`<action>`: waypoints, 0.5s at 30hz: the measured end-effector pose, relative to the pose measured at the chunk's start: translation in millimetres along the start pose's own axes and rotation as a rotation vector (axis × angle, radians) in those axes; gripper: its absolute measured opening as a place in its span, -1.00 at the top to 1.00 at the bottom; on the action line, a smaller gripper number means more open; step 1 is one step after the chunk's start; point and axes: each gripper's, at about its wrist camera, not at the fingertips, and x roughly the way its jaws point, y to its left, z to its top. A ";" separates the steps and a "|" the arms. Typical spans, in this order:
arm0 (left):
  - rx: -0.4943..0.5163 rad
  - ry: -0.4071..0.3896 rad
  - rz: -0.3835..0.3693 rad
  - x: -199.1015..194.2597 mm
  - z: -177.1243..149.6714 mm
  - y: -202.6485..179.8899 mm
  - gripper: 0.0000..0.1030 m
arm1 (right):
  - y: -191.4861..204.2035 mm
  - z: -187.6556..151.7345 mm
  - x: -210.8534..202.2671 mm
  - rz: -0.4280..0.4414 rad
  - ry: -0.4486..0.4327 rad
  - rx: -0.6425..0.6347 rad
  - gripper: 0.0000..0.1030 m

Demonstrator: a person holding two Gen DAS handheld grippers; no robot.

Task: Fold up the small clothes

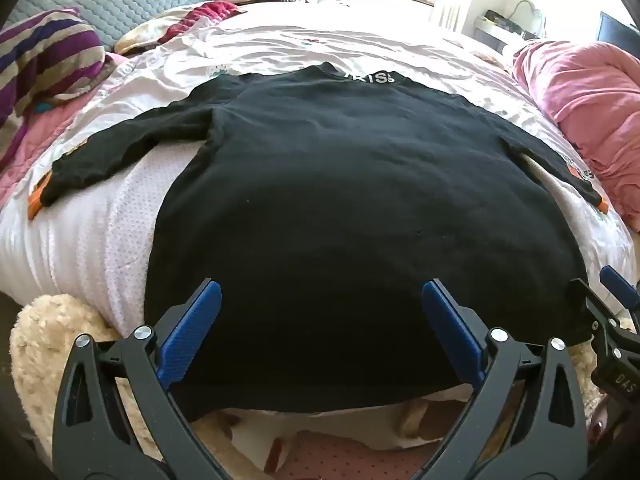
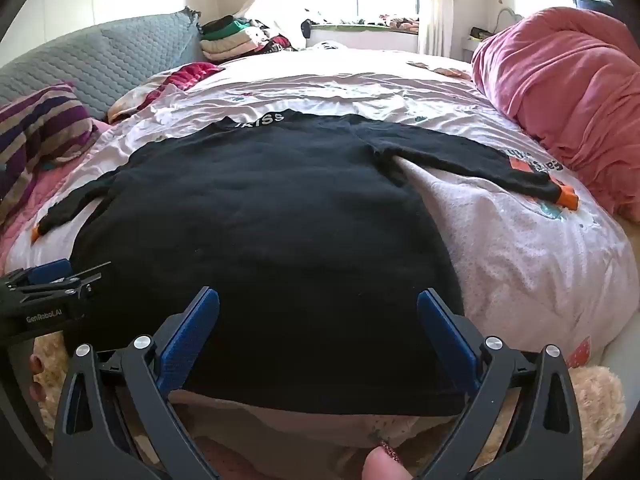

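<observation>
Black long-sleeved top (image 1: 340, 184) lies flat on the bed sheet (image 1: 280, 46), sleeves spread, collar away from the cameras, hem at the near mattress edge. Left gripper (image 1: 322, 300) and right gripper (image 2: 318, 308) hover above the hem, jaws spread wide, grasping nothing. Pink duvet (image 2: 560, 80) is bunched at right; striped pillow (image 1: 48, 60) at left.

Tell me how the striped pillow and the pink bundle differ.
The striped pillow has purple, dark blue and tan bands; the pink bundle is one plain colour. The pillow lies at the left edge of the bed, the bundle at the right. The pillow looks flatter, the bundle bulkier and heaped. Both lie clear of the black sweater.
</observation>
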 end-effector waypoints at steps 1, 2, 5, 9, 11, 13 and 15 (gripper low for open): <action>-0.001 0.002 -0.002 0.3 0.0 0.1 -0.83 | -0.3 0.0 0.1 0.001 0.001 0.003 -0.92; 0.001 -0.001 0.006 0.1 0.0 -0.2 -0.83 | -0.5 0.1 0.2 -0.002 0.002 0.003 -0.92; 0.002 0.001 0.007 0.9 -0.1 -1.3 -0.83 | 0.4 1.2 1.5 -0.013 0.013 -0.012 -0.92; 0.004 -0.002 0.009 1.1 0.4 -3.8 -0.83 | 1.1 -0.5 2.0 -0.005 0.009 -0.009 -0.92; -0.008 -0.004 -0.002 -1.0 1.4 2.5 -0.83 | 1.0 -1.2 1.9 -0.006 0.011 -0.011 -0.92; -0.007 -0.006 -0.001 -1.7 2.0 2.7 -0.83 | 3.1 -2.6 0.5 -0.006 0.009 -0.016 -0.92; -0.008 -0.008 -0.001 -2.3 2.9 3.0 -0.83 | 4.2 -3.1 -0.9 -0.004 0.010 -0.014 -0.92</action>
